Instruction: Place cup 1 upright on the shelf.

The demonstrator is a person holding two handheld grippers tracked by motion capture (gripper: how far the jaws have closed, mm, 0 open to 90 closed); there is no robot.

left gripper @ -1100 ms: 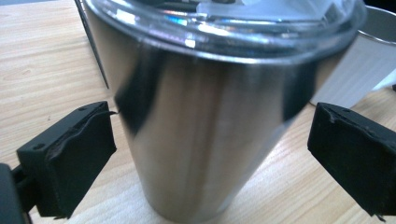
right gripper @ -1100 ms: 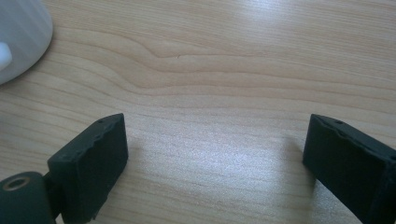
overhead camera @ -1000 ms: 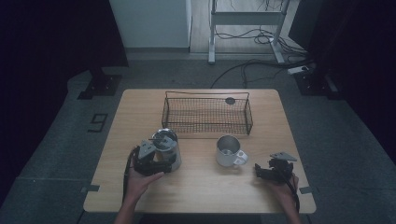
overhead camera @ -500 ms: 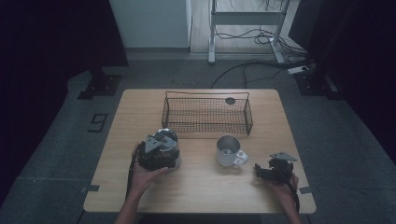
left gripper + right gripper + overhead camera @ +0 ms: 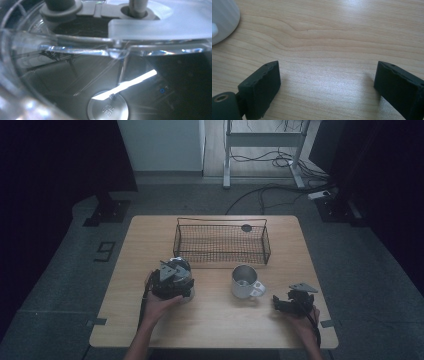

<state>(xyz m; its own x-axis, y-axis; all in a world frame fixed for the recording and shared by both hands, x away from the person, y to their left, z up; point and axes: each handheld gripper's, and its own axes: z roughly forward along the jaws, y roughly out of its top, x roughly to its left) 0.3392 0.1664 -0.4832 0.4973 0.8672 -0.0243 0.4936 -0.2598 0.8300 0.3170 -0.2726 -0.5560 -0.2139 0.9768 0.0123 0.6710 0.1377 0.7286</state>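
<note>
Dim grey flooring surrounds a pale wooden table, on which the work sits at the near left: a clear glass pot with a grey lid fitting and a steel base, standing upright. It lies directly under and ahead of the left gripper, which covers it from above and from the person's side; the left gripper view looks at very close range through the pot's clear wall down to the steel disc at the bottom. The jaws have just been closing with the pot at them, but whether the pads press on the glass yet cannot be told. The right gripper rests well apart at the near right, jaws spread over bare wood, so the left hand is plainly the nearer one. A metal mug stands between the two grippers, its handle toward the right one. Behind both stands an empty wire basket, long side across the table; its front wall sits close behind the pot and could hinder a move away from the person.
</note>
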